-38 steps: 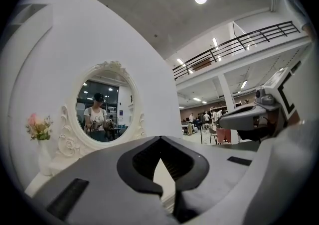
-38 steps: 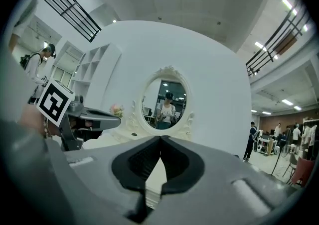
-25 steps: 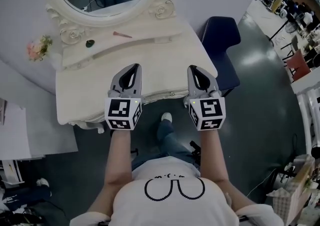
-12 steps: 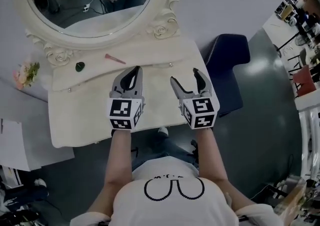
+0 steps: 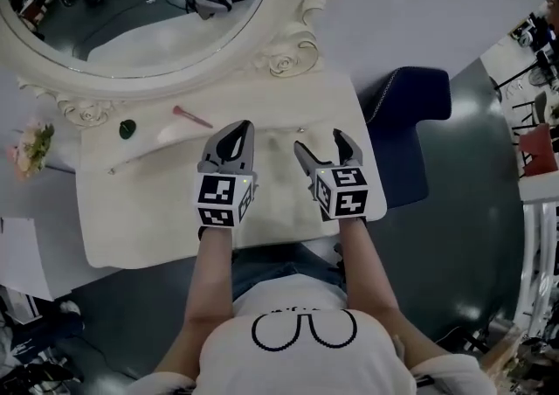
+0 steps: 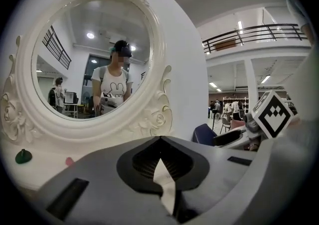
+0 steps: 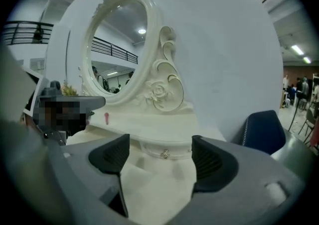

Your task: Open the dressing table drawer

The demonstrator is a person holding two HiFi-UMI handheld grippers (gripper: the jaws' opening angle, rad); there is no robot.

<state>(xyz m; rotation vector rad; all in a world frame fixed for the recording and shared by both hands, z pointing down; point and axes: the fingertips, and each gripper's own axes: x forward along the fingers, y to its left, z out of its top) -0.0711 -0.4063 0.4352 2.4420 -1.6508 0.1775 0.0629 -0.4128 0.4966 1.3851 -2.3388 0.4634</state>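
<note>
One oval, rose-carved cream mirror (image 5: 131, 17) crowns the dressing table (image 5: 148, 214).

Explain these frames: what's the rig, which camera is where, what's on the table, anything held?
No robot: a person holds a two-jaw tool in each hand. One picture comes from a head camera looking down. The other two come from cameras riding on each tool, looking along its jaws. The left tool is shut and empty. The right tool has just been opening its jaws; nothing is between them, and a small drawer knob lies ahead. On the white dressing table, below the oval mirror, lie a small green object and a pink stick.
</note>
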